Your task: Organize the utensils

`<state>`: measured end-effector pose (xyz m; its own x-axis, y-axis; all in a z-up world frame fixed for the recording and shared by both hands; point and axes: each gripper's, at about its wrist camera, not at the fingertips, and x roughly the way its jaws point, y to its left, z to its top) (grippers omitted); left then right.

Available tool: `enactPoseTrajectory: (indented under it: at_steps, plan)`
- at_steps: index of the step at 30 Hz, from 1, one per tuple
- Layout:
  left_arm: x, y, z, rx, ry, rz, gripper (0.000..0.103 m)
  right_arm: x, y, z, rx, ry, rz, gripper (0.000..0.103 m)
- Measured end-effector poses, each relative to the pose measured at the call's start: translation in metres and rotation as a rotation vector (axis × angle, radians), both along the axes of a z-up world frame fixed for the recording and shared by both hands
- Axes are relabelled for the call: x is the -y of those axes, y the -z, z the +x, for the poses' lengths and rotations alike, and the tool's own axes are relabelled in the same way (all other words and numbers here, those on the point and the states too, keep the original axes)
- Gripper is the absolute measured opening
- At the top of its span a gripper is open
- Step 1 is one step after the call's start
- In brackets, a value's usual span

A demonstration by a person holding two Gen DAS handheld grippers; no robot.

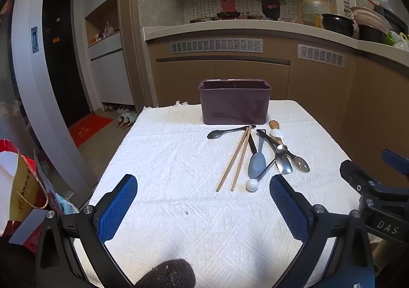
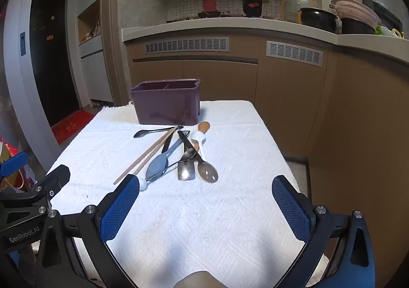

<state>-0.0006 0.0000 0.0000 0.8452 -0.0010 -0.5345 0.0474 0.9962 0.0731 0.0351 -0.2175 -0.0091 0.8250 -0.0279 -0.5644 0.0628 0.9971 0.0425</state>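
A dark purple utensil holder (image 1: 234,102) (image 2: 167,105) with a divider stands at the far side of the white-clothed table (image 1: 179,185) (image 2: 230,198). In front of it lies a heap of utensils: a pair of wooden chopsticks (image 1: 236,159) (image 2: 150,152), a black spoon (image 1: 225,132) (image 2: 153,132), a grey spoon (image 1: 257,164) (image 2: 157,166), a slotted metal spoon (image 1: 300,160), a metal spoon (image 2: 208,171), a small spatula (image 2: 186,173) and a white ceramic spoon (image 2: 199,138). My left gripper (image 1: 203,201) and right gripper (image 2: 204,202) hover open over the near cloth, nothing between their blue pads.
Brown kitchen cabinets (image 1: 255,78) with a white counter stand behind the table. Pots and a basket (image 1: 368,19) sit on the counter at right. A red and white bag (image 1: 18,185) stands on the floor at left. The right gripper's body (image 1: 378,198) shows beside my left one.
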Motion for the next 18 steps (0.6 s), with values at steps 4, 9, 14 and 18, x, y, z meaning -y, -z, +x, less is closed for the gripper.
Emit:
enactPoseTrajectory:
  at_steps: [4,9,14,18]
  plan:
    - [0.0006,0.0004,0.0,-0.009,0.002,-0.002,0.103,-0.0003,0.0002,0.0,-0.003,-0.001,0.004,0.103]
    - [0.0004,0.0002,0.002,-0.012,0.004,-0.004,0.103,0.0009,0.0002,0.0005,-0.001,-0.001,0.002,0.103]
    - [-0.0004,0.002,0.004,-0.017,0.003,-0.009,0.103,0.0007,0.001,0.002,-0.001,0.002,-0.001,0.103]
    - [0.001,0.0017,0.0039,-0.018,0.002,-0.01,0.103,0.0009,0.0012,0.0024,-0.001,0.001,0.0,0.103]
